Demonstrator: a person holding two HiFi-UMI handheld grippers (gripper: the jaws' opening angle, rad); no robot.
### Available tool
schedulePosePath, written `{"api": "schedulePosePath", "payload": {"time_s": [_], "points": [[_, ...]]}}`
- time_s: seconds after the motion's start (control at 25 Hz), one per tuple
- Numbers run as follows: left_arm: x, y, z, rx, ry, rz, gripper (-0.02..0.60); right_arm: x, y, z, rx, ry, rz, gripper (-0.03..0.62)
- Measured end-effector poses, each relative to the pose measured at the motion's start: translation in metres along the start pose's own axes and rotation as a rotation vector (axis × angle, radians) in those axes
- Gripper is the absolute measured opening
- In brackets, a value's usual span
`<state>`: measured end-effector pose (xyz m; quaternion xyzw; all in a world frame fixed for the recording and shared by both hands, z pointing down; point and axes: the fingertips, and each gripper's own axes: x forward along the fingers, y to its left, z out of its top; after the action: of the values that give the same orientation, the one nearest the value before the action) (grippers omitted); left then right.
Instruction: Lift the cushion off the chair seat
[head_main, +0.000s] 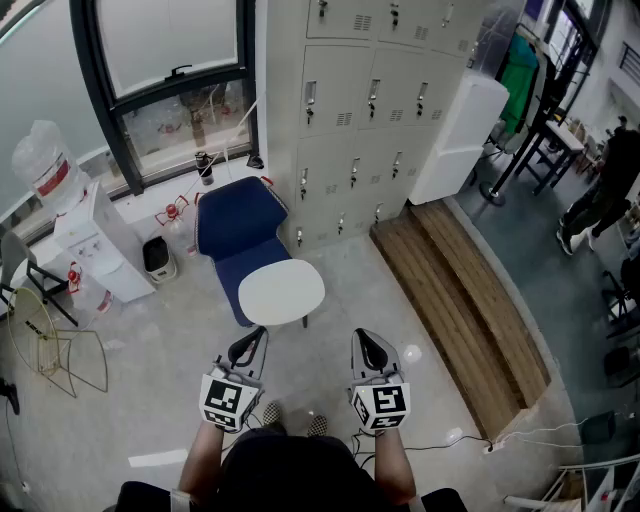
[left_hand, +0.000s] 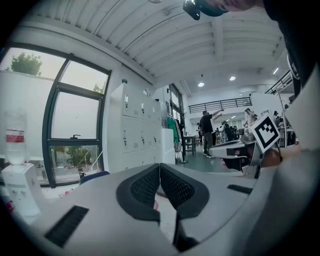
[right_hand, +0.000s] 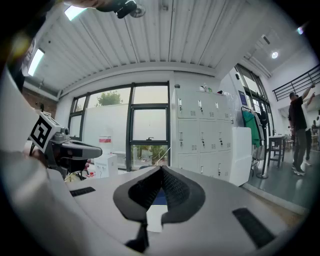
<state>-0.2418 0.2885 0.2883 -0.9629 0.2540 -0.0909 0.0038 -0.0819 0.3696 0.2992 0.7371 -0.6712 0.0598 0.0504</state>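
Ahead of us, on the seat of the blue chair (head_main: 236, 220), the white round cushion (head_main: 281, 291) lies flat and covers most of the seat, with the chair back rising on its far side. We hold the left gripper (head_main: 256, 336) and the right gripper (head_main: 364, 338) side by side on the near side of the cushion, both aimed toward the far wall, and neither touches the cushion. In the left gripper view the two jaws meet at their tips with nothing between them. In the right gripper view the jaws are likewise closed and empty, and the chair and cushion show just below the tips. We note grey lockers (head_main: 370, 100) to the far right of the chair, a water dispenser (head_main: 90, 235) to its left, and a wooden platform (head_main: 465, 300) on the right.
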Motion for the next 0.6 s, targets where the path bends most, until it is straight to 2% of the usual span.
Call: {"api": "schedulePosePath", "payload": {"time_s": [0.6], "points": [[0.014,-0.003,-0.001,-0.005,0.007,-0.005,0.018,0.001,-0.01,0.0,0.043,-0.019,0.008,0.028]]}}
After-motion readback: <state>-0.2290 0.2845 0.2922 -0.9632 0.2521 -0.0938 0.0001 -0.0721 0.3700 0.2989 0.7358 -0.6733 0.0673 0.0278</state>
